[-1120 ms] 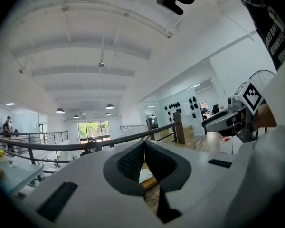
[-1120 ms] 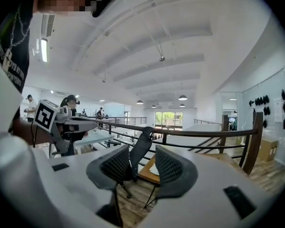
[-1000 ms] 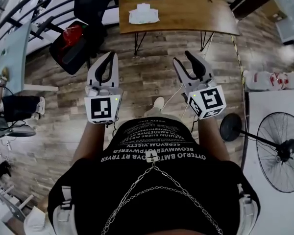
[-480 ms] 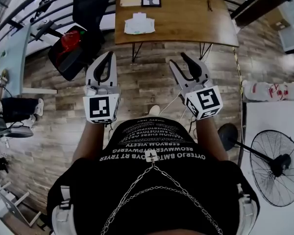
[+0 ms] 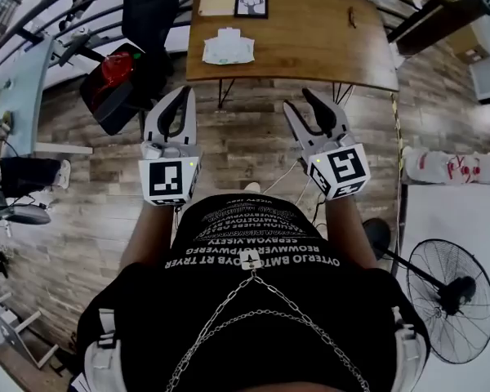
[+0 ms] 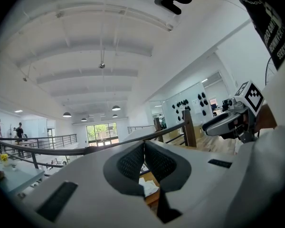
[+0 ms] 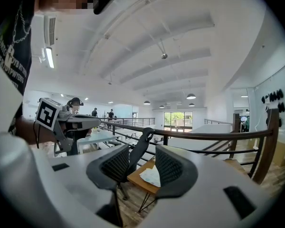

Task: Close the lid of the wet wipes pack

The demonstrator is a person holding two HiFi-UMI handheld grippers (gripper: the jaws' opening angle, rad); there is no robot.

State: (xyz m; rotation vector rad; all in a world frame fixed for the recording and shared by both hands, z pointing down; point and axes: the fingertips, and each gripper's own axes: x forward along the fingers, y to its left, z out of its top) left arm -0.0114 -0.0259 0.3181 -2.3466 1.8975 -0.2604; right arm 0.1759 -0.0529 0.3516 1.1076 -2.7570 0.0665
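While the wipes pack (image 5: 229,47) lies lengthwise left-right on the far table (image 5: 310,39), left tongs (image 5: 184,92) are pressed together; right tongs (image 5: 298,99) gape narrowly, empty.

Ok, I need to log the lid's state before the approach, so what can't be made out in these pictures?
Head view: the wet wipes pack is too far and small to show its lid's state.
Left gripper view: the left claw, jaws together, hides most of the pack.
Right gripper view: the pack shows between the right claw, jaws apart, but too small for the lid.
Head view: the dark item on the table is too small to identify.
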